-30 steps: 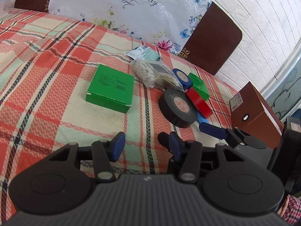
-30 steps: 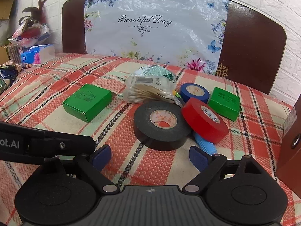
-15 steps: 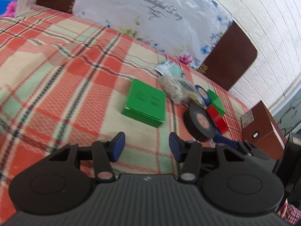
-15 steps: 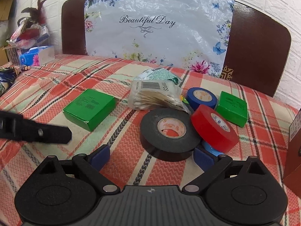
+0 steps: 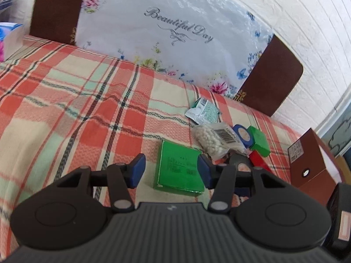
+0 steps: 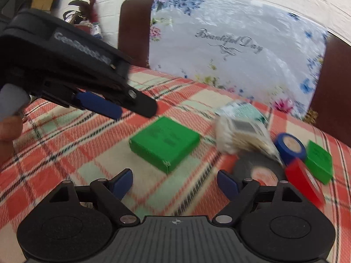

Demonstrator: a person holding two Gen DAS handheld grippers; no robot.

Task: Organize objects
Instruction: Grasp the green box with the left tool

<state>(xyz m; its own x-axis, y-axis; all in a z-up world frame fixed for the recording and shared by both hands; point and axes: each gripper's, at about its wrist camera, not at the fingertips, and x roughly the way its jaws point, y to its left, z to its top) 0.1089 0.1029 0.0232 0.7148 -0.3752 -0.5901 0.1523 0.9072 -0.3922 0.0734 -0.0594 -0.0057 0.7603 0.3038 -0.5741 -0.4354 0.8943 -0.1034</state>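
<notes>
- The left gripper (image 5: 171, 171) hangs above the plaid-covered bed (image 5: 65, 100) with its blue-padded fingers (image 5: 137, 171) spread apart and nothing between them; in the right wrist view it shows at 10 o'clock as a dark body with one blue pad (image 6: 98, 105).
- The right gripper (image 6: 174, 183) is likewise spread wide and empty, low over the plaid cover (image 6: 54, 153).
- The large green box (image 5: 178, 169) lies flat on the cover, seen in the gap between the left fingers; in the right wrist view it (image 6: 164, 142) sits at 12 o'clock from the right fingers, clear of both.
- At 2 o'clock from that box lies a clear bag of cotton swabs (image 5: 216, 139) with a barcode label, and behind it a green-and-white sachet (image 5: 203, 111).
- Just right of the bag cluster a blue tape roll (image 6: 289, 148), a small green box (image 6: 319, 162), a red tape roll (image 6: 303, 182) and a black tape roll (image 6: 258, 171), packed close together; the bag overlaps the black roll's top edge.
- The right wrist view is motion-blurred, so finer contacts there cannot be told.
- A brown cardboard box (image 5: 311, 160) stands at 3 o'clock in the left wrist view.
- A floral sheet reading "Beautiful Day" (image 5: 179, 30) covers the dark headboard (image 5: 272, 76).
</notes>
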